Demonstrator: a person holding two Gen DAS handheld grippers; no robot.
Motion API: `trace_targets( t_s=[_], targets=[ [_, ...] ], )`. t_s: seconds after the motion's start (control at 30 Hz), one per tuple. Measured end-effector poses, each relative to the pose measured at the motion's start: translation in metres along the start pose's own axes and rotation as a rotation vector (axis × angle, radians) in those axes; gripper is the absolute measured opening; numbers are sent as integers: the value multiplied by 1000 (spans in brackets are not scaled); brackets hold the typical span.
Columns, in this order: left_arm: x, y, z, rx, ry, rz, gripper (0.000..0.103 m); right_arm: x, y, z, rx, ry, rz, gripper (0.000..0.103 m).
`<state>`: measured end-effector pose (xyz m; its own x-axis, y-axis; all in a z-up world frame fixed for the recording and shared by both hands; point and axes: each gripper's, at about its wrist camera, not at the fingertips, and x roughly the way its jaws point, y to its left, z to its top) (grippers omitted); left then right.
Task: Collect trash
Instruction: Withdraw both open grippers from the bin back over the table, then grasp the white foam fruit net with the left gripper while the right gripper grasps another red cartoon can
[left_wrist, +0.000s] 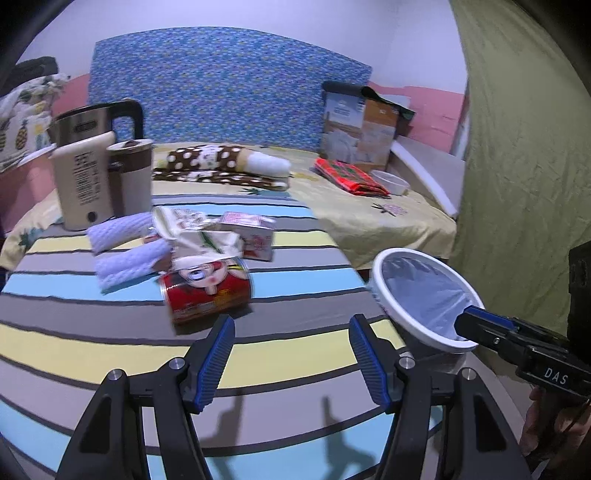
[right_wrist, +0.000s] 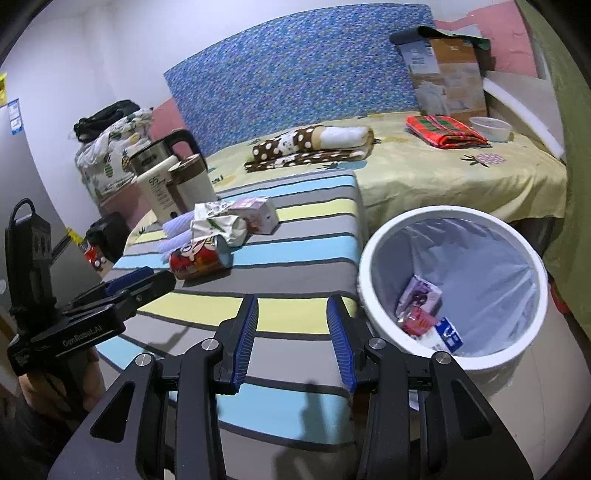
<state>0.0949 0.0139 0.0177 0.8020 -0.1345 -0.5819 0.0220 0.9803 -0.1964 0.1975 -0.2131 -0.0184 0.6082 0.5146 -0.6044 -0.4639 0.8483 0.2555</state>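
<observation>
One red can, two cartons, both tools spread, empty.

Red can before parted, empty jaws

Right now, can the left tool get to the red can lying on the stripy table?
Probably yes. The left tool is open, and the red can lies on its side just ahead of it, with only bare striped cloth between them.
</observation>
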Motion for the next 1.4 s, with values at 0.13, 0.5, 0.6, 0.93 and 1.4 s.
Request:
trace_targets(
  t_s=[0.13,0.5,0.6,0.93,1.4],
  targets=[
    [-4,14,-2,-18,-5,29,64,4,9,-1,-10,12,20,41],
    [-5,50,-1,-64,-13,90,64,19,26,3,-34,36,50,54],
    [-2,59,0,-68,-11,91,64,24,28,6,-35,46,50,54],
    [11,93,7,-89,-4,142,64,41,39,11,-58,71,64,54],
    [40,157,34,-64,10,231,64,74,64,23,-98,114,121,54]
  ],
)
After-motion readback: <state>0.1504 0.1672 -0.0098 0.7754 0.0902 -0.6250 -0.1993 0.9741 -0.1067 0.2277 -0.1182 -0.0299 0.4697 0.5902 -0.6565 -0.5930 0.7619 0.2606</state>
